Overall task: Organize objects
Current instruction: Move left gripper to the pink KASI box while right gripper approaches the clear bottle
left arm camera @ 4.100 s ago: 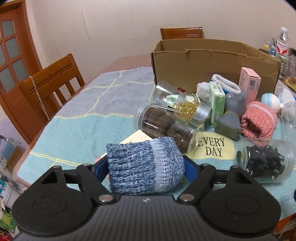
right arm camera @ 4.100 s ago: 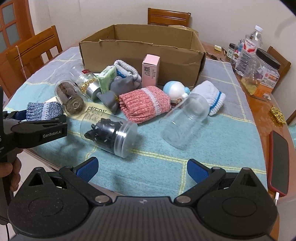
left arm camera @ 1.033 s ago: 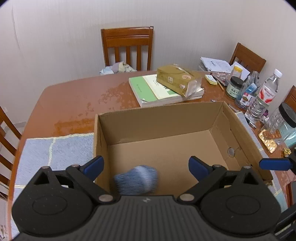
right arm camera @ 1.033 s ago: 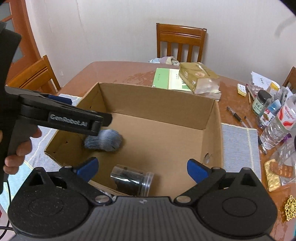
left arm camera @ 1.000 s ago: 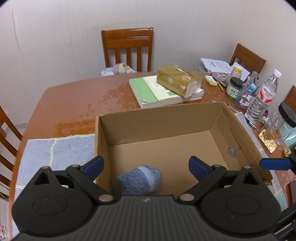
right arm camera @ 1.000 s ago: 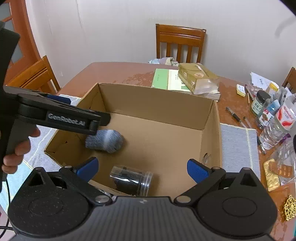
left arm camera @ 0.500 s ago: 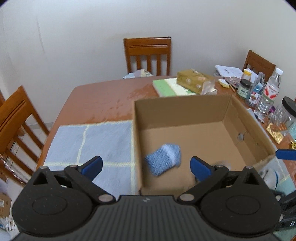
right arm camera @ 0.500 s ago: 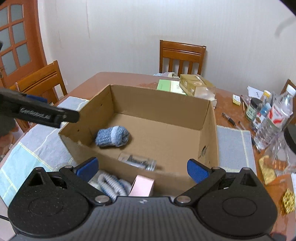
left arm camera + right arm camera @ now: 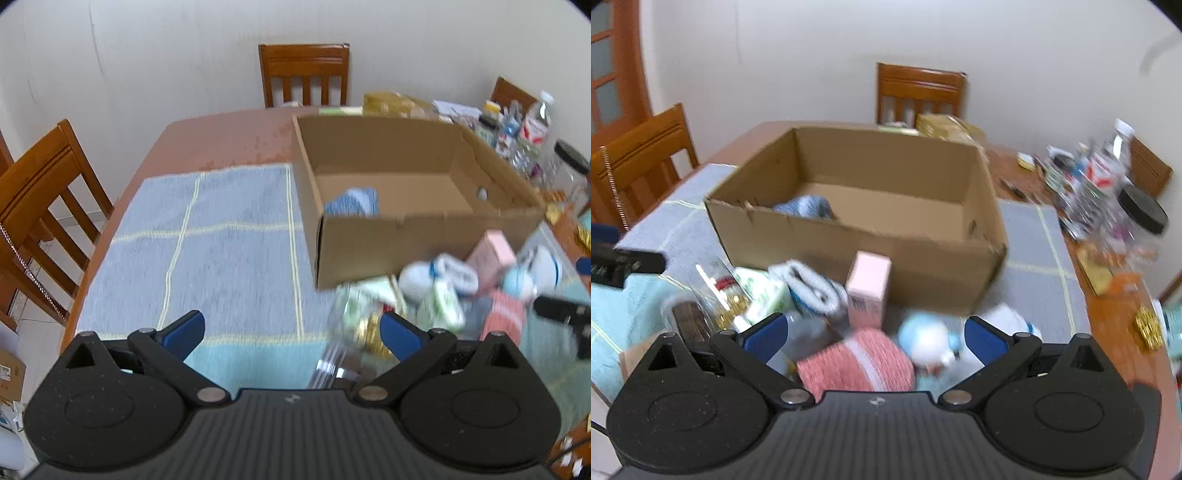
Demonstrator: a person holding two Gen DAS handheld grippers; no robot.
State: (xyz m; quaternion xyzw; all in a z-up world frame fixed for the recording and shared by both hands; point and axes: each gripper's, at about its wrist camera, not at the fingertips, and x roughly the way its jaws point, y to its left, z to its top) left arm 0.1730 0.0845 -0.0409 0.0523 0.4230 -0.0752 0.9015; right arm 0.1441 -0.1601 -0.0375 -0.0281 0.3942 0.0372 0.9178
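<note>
**One sock in the box, lots more to go**

One blue sock (image 9: 352,201) now lies inside the cardboard box (image 9: 369,247), near its left wall. A moment ago the left gripper (image 9: 291,328) was above the box and the sock was dropping in. Now both grippers have pulled back, and they look down at the pile in front of the box.

The left gripper has its jaws spread wide, with nothing between them. The right gripper (image 9: 873,332) is spread wide too and pinches nothing — the pink sock (image 9: 857,363) just sits below it on the blue cloth (image 9: 229,240).

So one job is done. The pink box (image 9: 868,288), the round blue toy (image 9: 927,339), the white sock (image 9: 812,284) and the jars (image 9: 698,306) are all outside the box. I think one of these gets picked next — maybe the pink sock, since it is closest.
</note>
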